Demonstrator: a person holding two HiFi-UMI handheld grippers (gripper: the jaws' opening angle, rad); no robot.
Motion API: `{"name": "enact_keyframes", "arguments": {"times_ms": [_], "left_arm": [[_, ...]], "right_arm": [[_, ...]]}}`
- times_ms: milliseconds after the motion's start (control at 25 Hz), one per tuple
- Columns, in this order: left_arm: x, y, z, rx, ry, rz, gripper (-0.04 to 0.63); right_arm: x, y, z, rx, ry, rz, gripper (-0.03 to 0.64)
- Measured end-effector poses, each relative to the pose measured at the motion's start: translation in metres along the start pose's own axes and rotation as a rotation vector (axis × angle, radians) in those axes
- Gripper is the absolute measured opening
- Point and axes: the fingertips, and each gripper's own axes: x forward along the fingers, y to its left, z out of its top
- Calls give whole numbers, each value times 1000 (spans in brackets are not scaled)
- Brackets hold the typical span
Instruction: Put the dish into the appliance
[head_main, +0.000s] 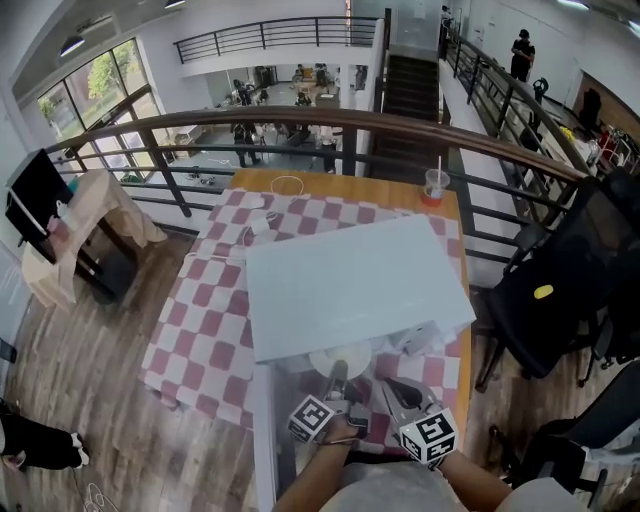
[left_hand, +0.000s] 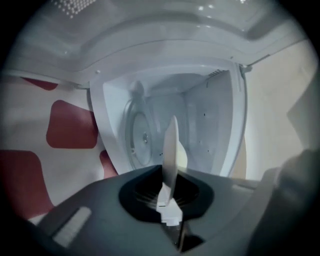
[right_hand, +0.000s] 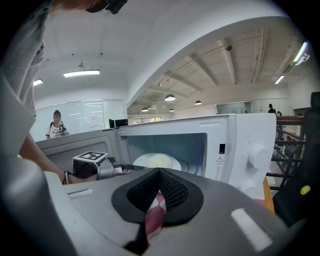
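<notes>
- Your left tongs (head_main: 338, 386) are clamped tight on the rim of the dish (head_main: 340, 362), which hangs in the mouth of the microwave (head_main: 350, 285).
- Ease it in over the turntable (left_hand: 142, 137), keep it flat, set it down, and only then release.
- Your right tongs (right_hand: 159, 192) are closed on nothing, so keep them back.

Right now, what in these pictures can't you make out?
Head view: the microwave has its inside hidden by its own top.
Left tool view: the dish shows edge-on; its face is unseen.
Right tool view: the right tool covers the dish's lower rim; whether it rests on anything is unclear.
Head view: the cup is too small to tell its contents.
</notes>
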Motion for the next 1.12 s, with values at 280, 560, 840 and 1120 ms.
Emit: {"name": "enact_keyframes", "arguments": {"times_ms": [280,560,840,1120], "left_arm": [[27,20,9,-23,-9,54,29],[43,24,19,-64,-37,76,31],[49,33,30,-79,-39,318,31],[53,29,39,180,39,424,61]], "right_arm": [[2,6,-4,7,20,-14,-2],[-1,5,-12,7,37,-39,-2],[2,5,-12,-6,40,-21,-2],[10,-2,-3,-30,24,-3,-2]]}}
